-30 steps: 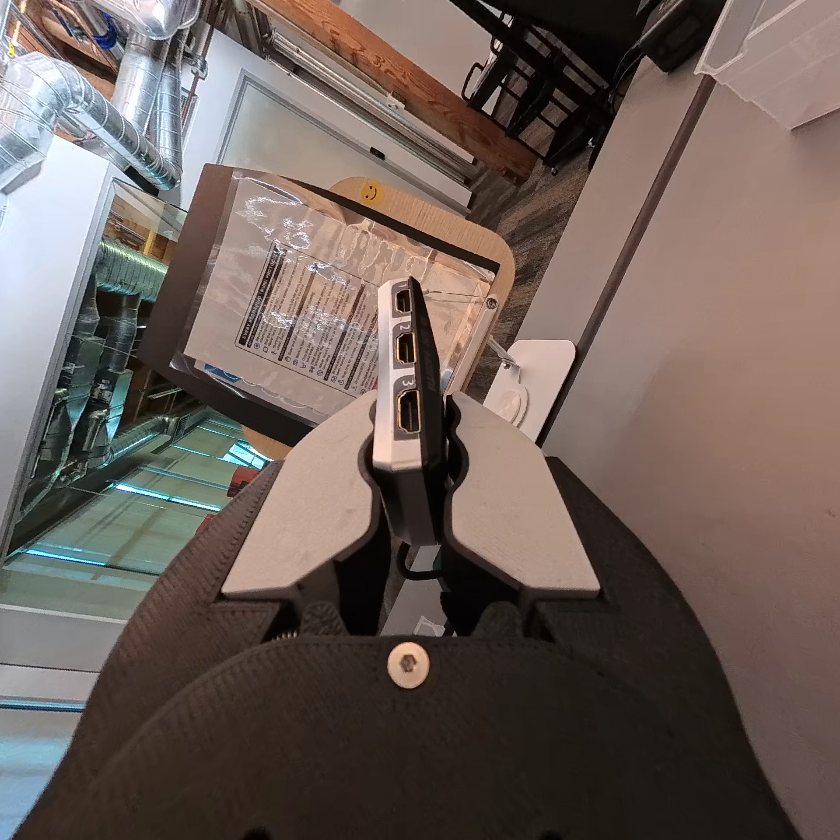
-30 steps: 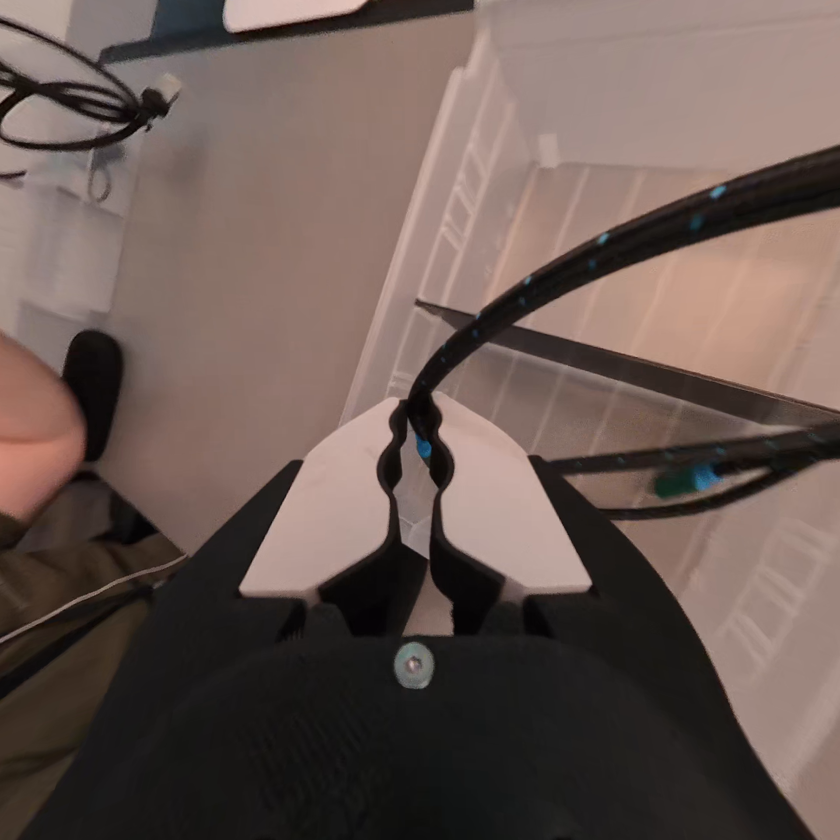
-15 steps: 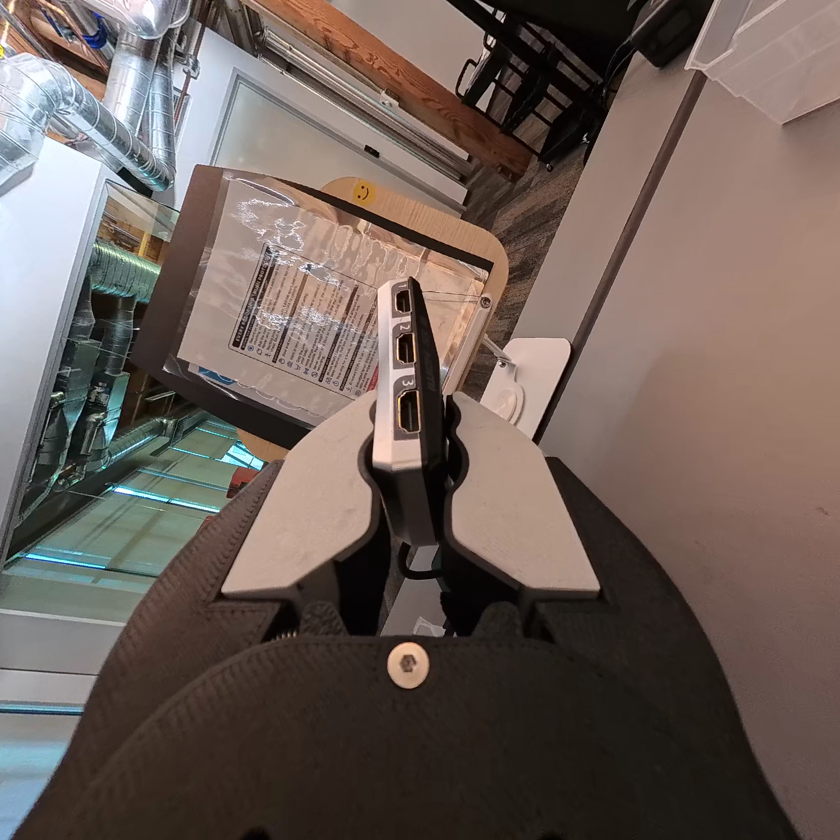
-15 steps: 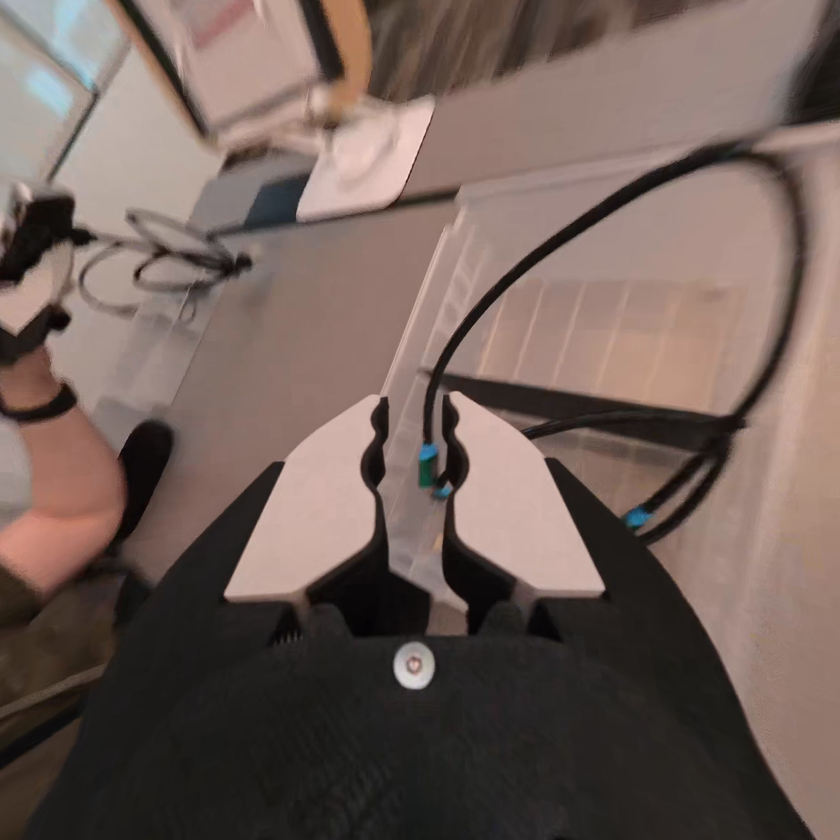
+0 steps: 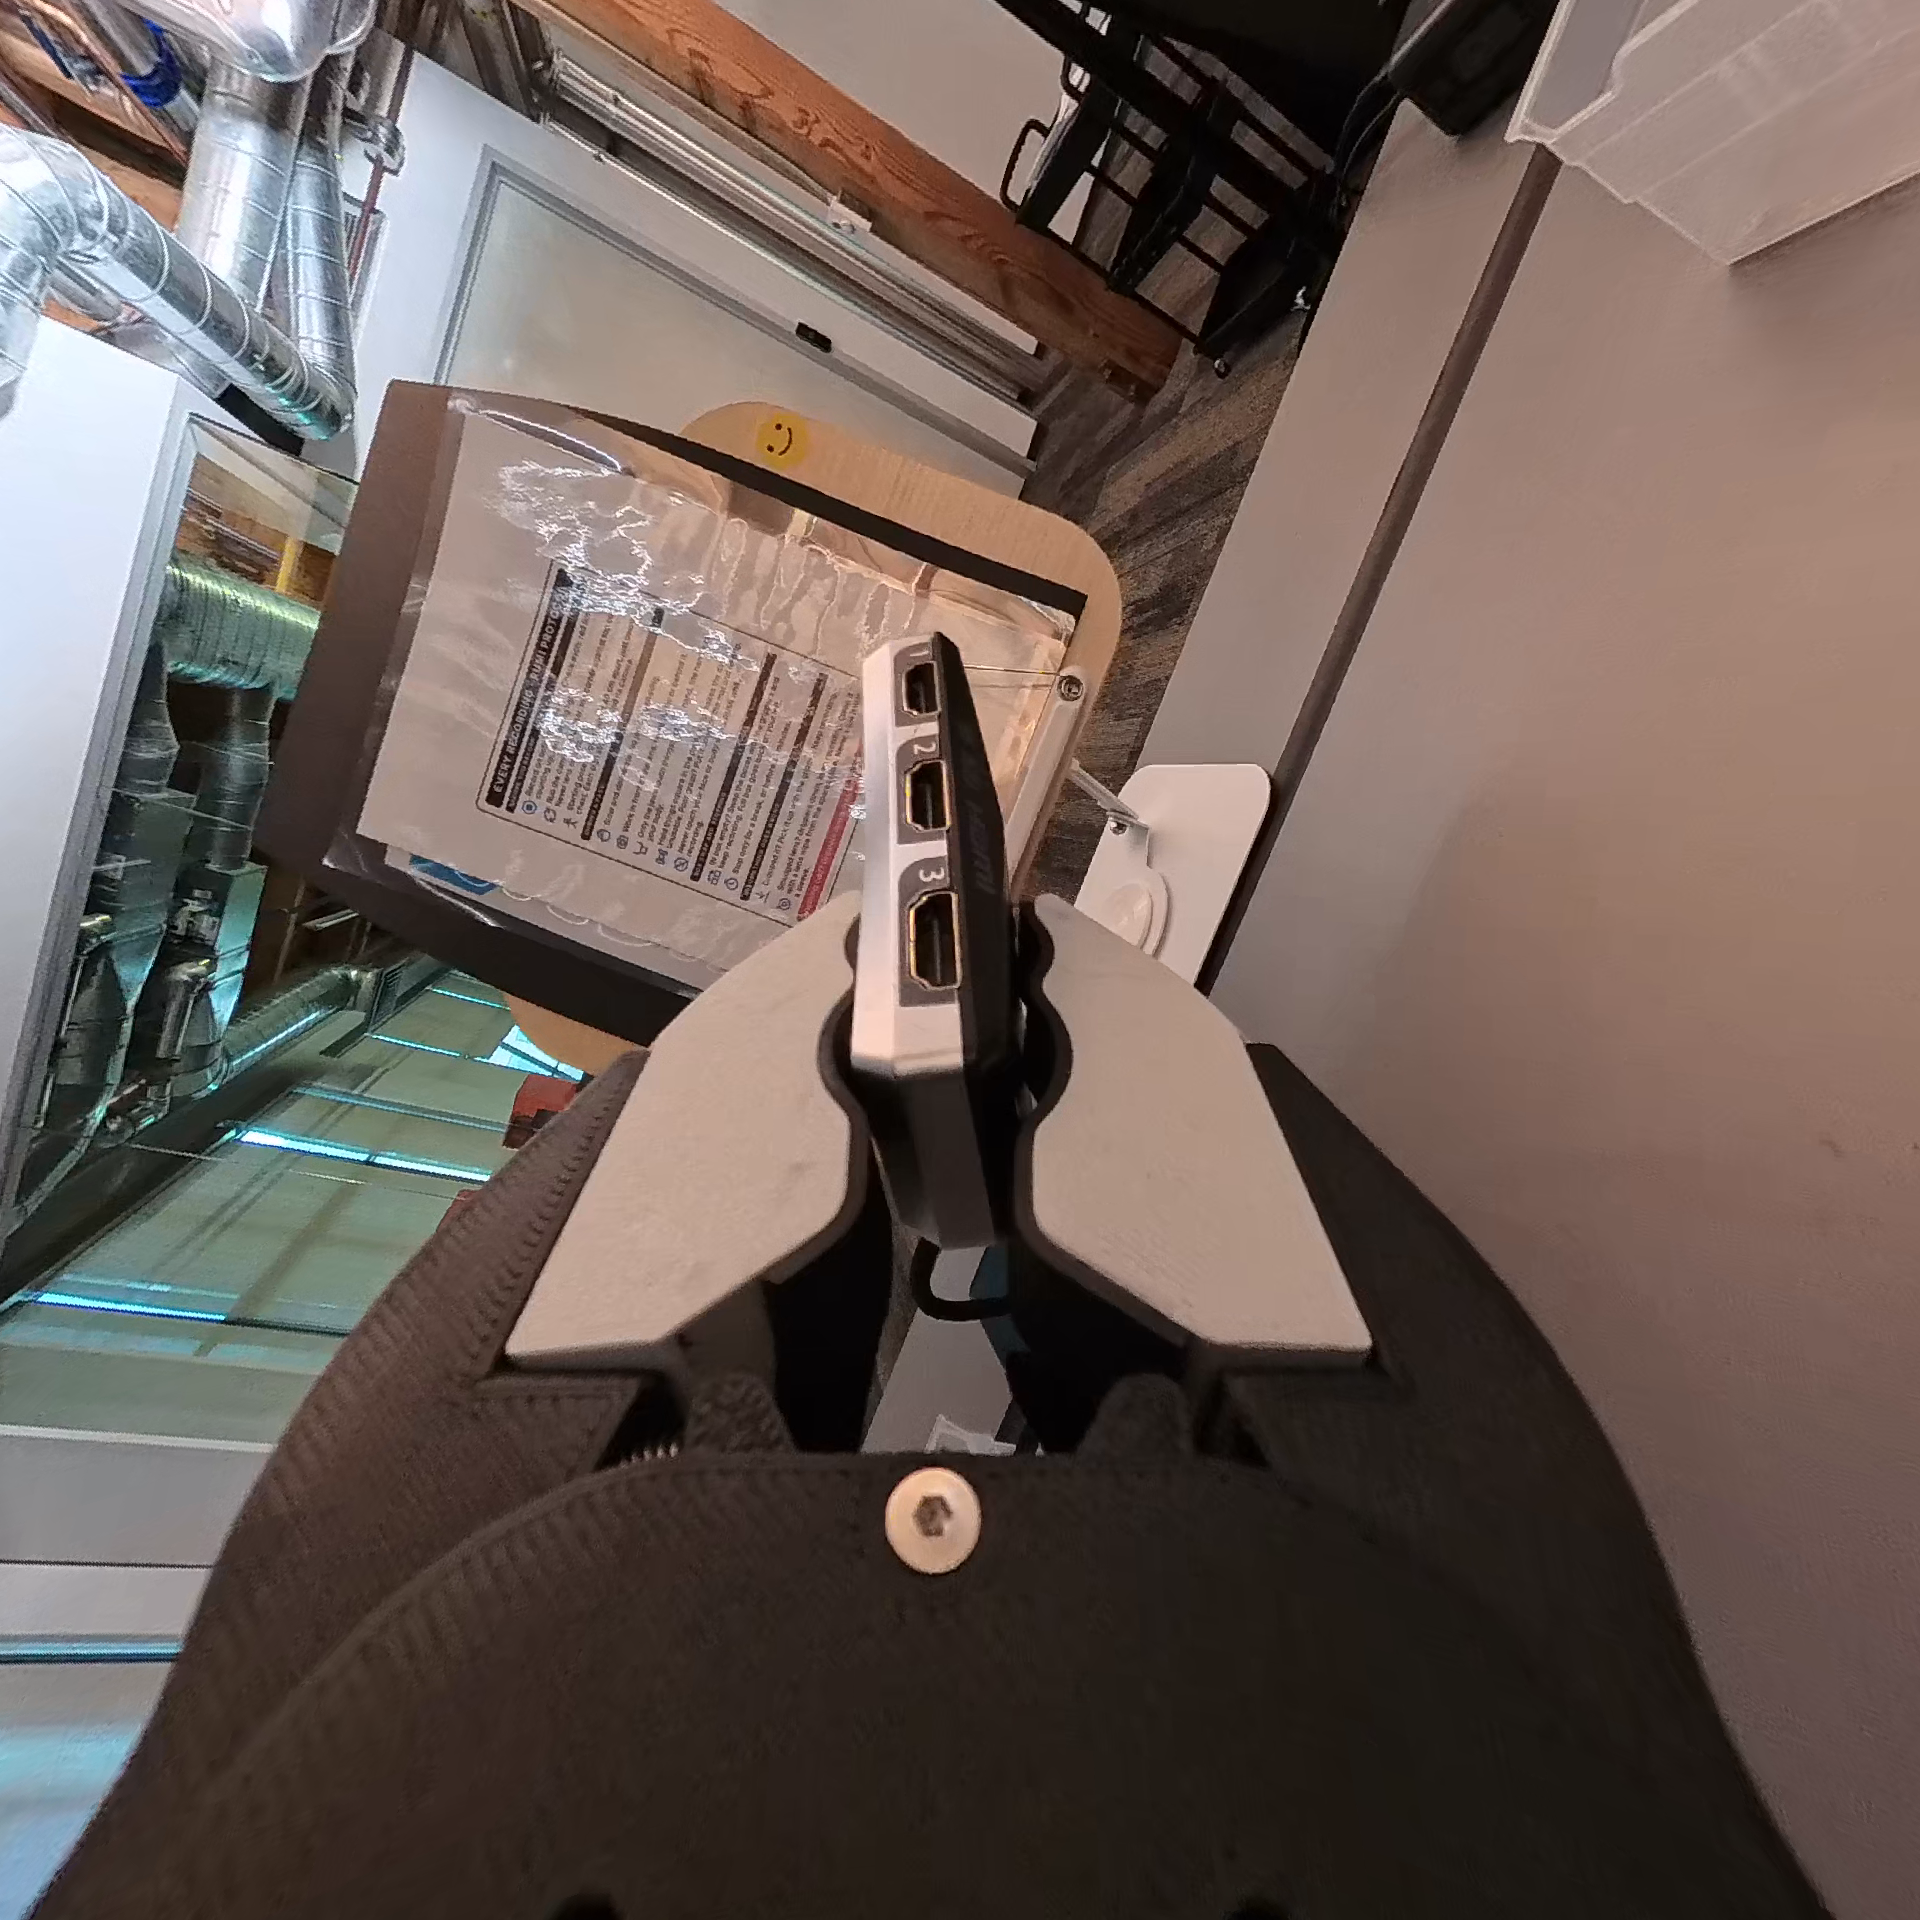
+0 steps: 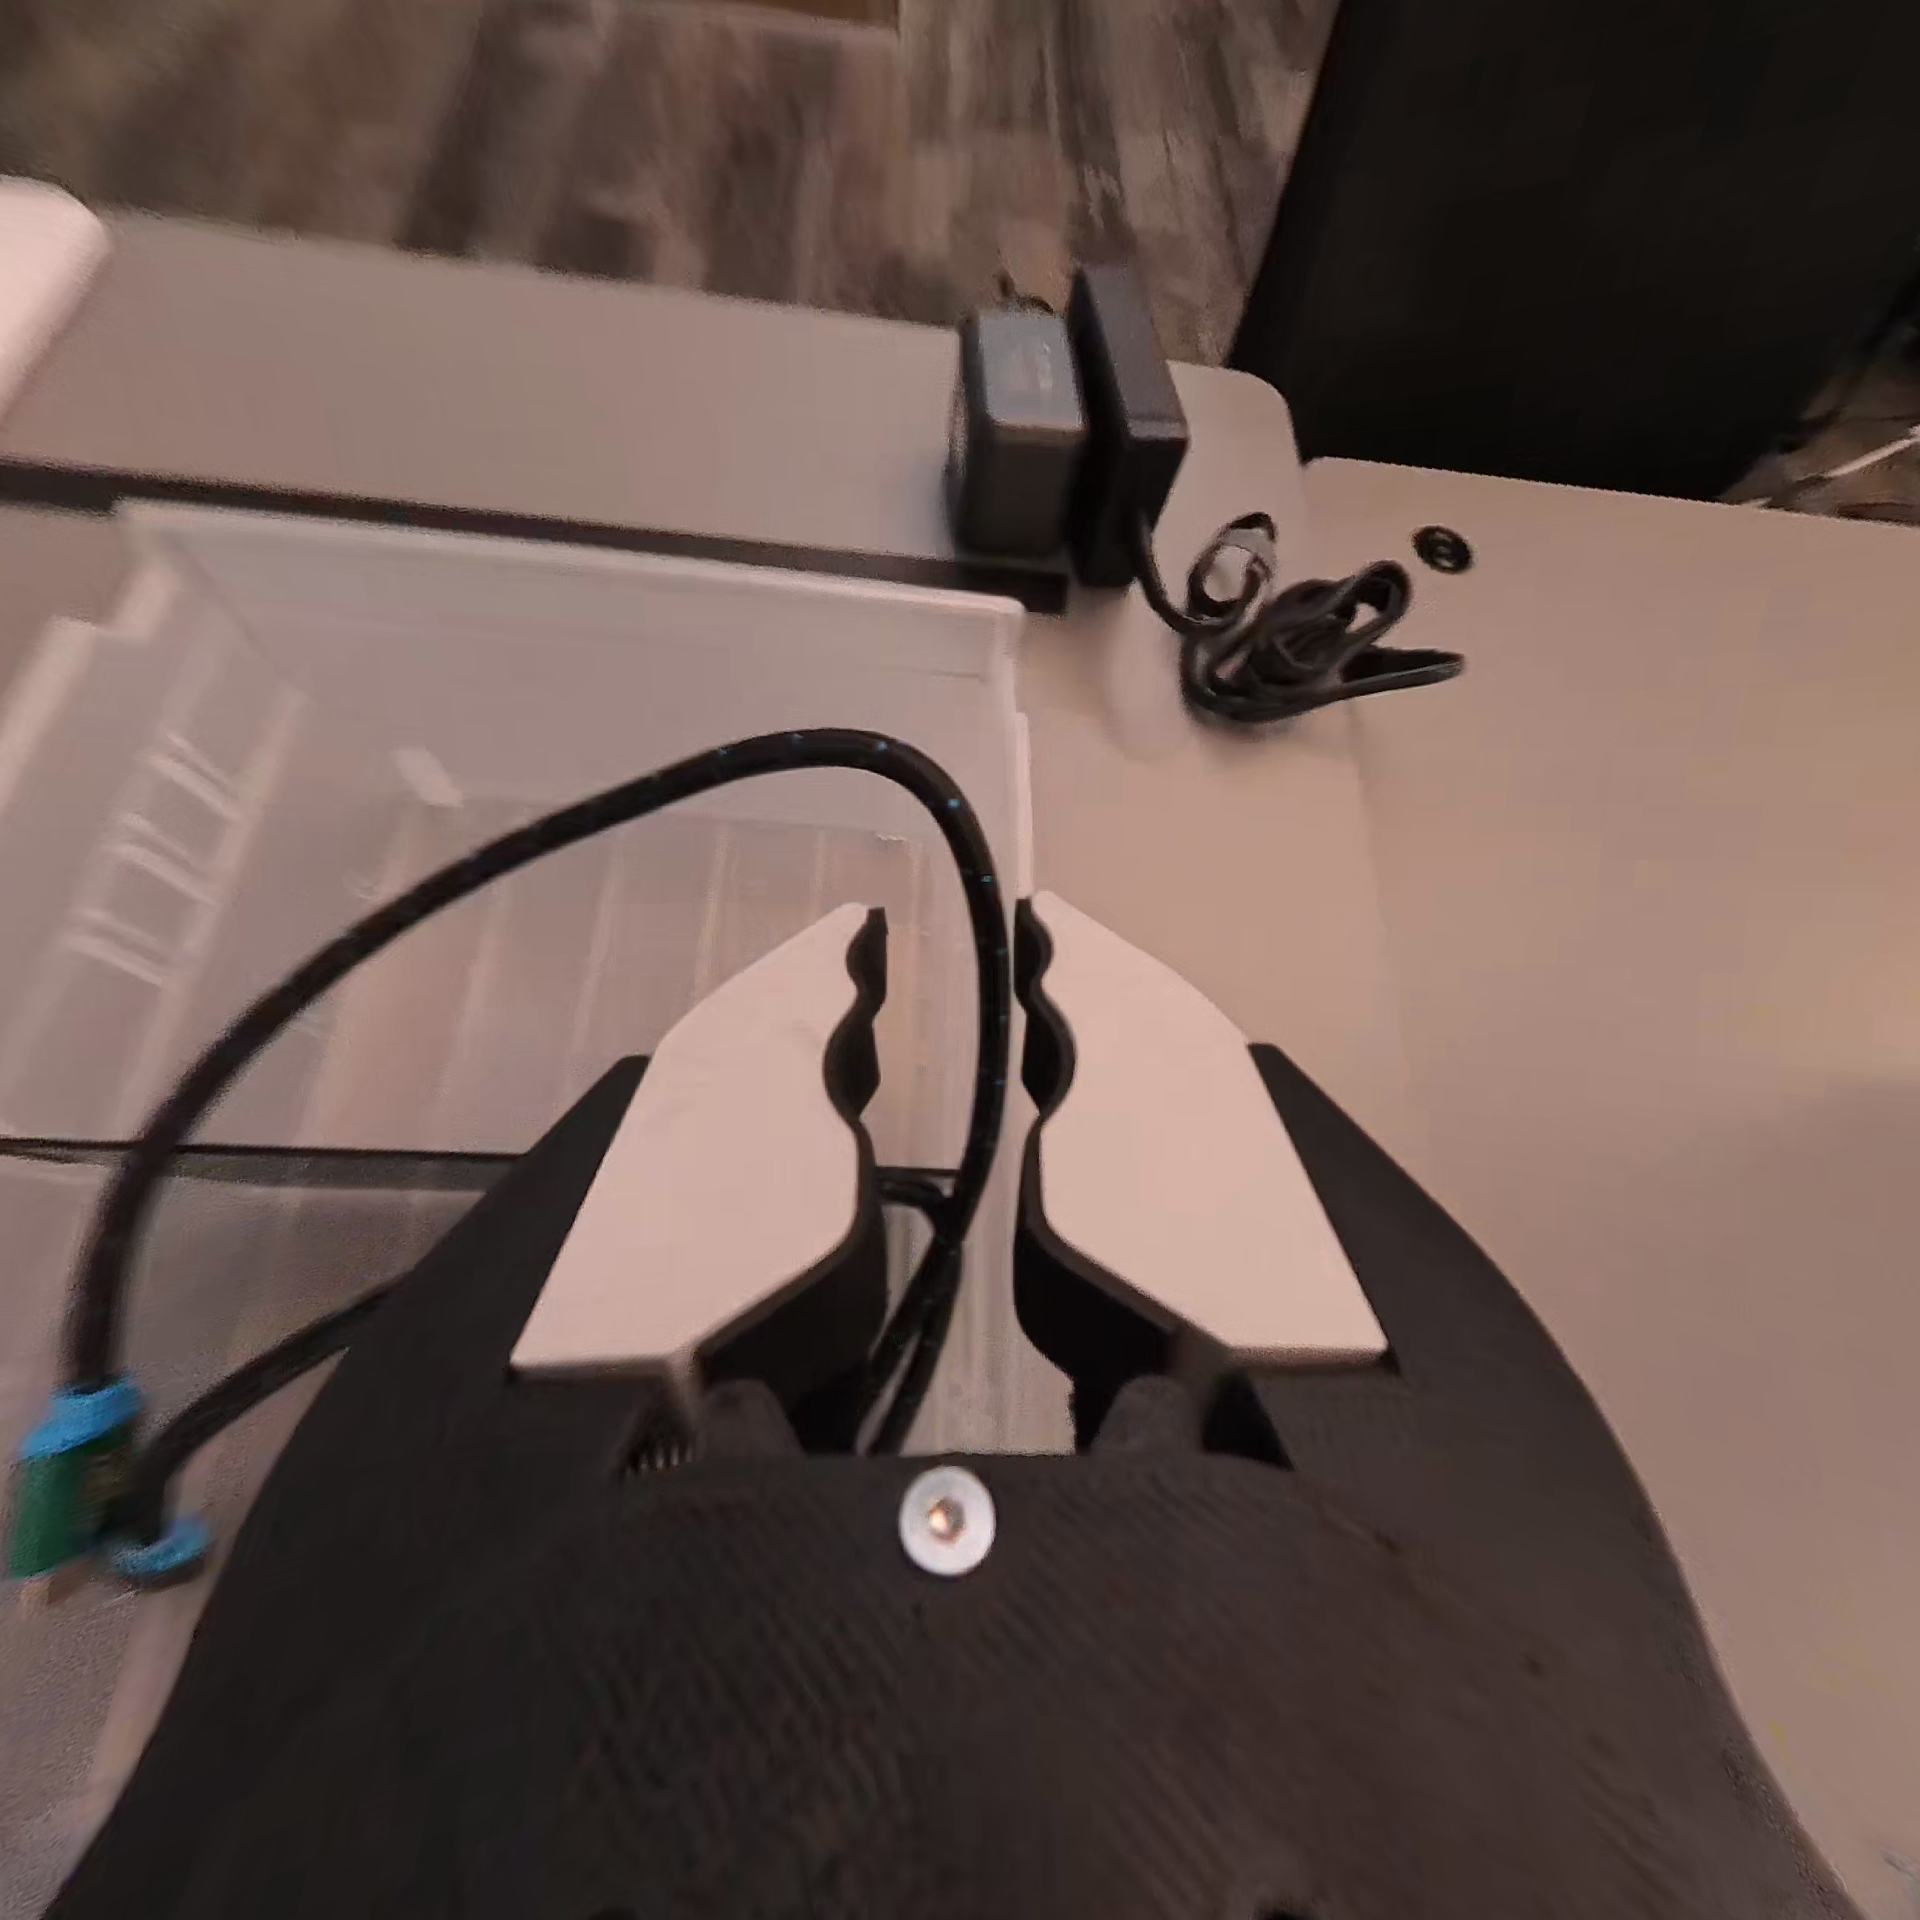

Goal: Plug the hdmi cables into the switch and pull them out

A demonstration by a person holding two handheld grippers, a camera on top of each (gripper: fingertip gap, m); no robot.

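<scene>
Right tool swung rightward, now apart around blurred cable, left tool clamping switch.

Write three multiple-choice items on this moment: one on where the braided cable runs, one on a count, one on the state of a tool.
1. Where does the black braided cable with blue flecks run?
A. Between the open fingers of the right tool
B. Into the switch
C. Under the black power adapter

2. How many ports show on the silver edge of the slim silver-and-black HDMI switch?
A. One
B. Three
C. Five

3. What is the state of the left tool?
A. Open and empty
B. Shut on a cable
C. Shut on the switch

Answers: 1 A, the cable loops down through the gap between the two fingers, which are not closed on it. 2 B, three ports line the switch's edge, all empty. 3 C, both fingers press the switch's flat sides.
</scene>
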